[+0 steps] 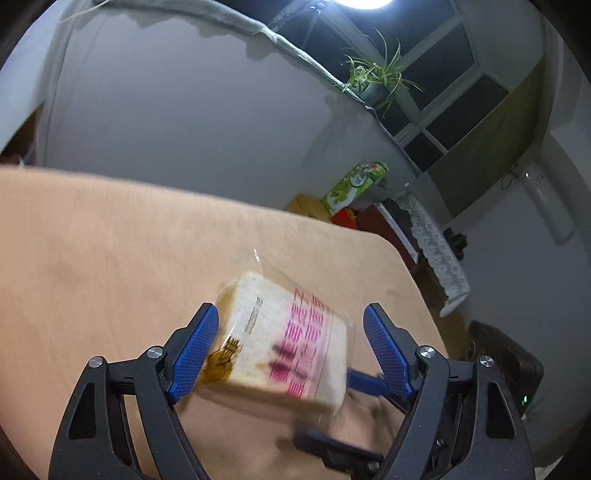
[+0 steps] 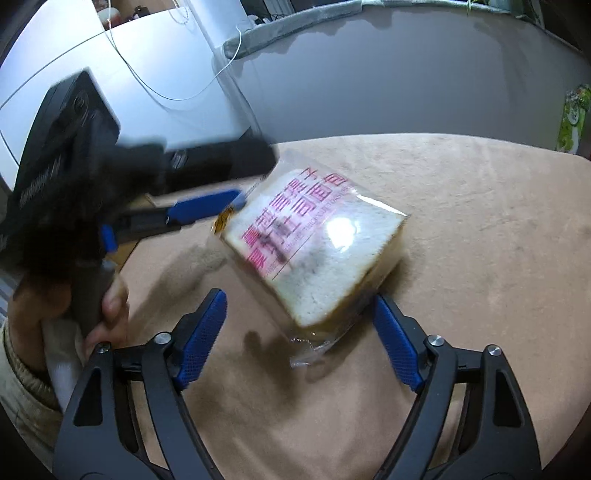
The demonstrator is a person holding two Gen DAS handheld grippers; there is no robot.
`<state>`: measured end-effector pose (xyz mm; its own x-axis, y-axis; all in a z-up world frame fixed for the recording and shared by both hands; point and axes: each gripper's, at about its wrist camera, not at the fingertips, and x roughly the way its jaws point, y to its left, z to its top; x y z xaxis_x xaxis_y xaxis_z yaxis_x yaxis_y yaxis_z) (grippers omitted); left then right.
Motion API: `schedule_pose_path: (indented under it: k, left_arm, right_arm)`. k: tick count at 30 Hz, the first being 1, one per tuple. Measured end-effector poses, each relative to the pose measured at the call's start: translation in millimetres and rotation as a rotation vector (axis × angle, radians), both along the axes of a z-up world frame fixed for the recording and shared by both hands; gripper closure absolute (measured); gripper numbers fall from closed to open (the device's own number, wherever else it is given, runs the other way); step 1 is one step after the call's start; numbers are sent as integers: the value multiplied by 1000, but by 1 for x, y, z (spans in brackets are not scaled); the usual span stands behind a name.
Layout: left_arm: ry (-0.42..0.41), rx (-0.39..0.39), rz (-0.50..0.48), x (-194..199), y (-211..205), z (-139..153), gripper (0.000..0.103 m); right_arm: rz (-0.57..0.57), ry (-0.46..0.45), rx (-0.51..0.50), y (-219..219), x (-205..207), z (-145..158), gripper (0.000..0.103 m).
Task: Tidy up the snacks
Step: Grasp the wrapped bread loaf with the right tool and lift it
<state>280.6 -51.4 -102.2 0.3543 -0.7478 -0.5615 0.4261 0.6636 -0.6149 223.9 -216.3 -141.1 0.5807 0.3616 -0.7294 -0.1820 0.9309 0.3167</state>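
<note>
On the table [image 2: 480, 229], both the left gripper [image 1: 290, 345] and right gripper [image 2: 299, 332], jaws wide and gripping nothing, flank the bagged bread [image 2: 314, 243] at twelve o'clock; closing on it seems next.

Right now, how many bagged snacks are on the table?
1. A single bagged bread slice lies on the tan table, between the open fingers of the left gripper and just ahead of the open right gripper. Others may lie outside both views.

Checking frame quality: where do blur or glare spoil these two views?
Left wrist view: the bread pack is motion-smeared, the ceiling lamp blown out. Right wrist view: glare patch on the bread pack, and the left gripper is blurred.
</note>
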Motion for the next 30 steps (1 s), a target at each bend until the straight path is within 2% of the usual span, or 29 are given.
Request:
schedule_pose_path:
  k: [4,7,12,17,20,23,27,30]
  left_arm:
    - [-8,-2,8,-27,3,-3,22]
    - [15,-23,11,-53,6,-3,22]
    - [5,-6,-16,-103,8,2,22]
    - [-91,54,-125,-146,10,2,22]
    - [-175,110,-195,-157,4,4,22]
    - [-259,215,-242,-163,-6,2,22]
    - [-337,356,-257,-164,-19,-2,22]
    - [-330,432,-254,-165,-18,-17,22]
  right_arm:
    - [20,-30,7,-5,-23,4,29]
    - [54,-51,-9,-4,-49,7,29]
    - [158,-70,-31,2,-97,5,29]
    - [265,-105,-62,2,-117,-1,29]
    - [301,-115,-55,-1,-117,-1,29]
    - [333,-86,-15,-10,-112,-2,29]
    - [287,-70,43,-31,-113,0,29]
    - [219,-40,106,-38,-103,1,29]
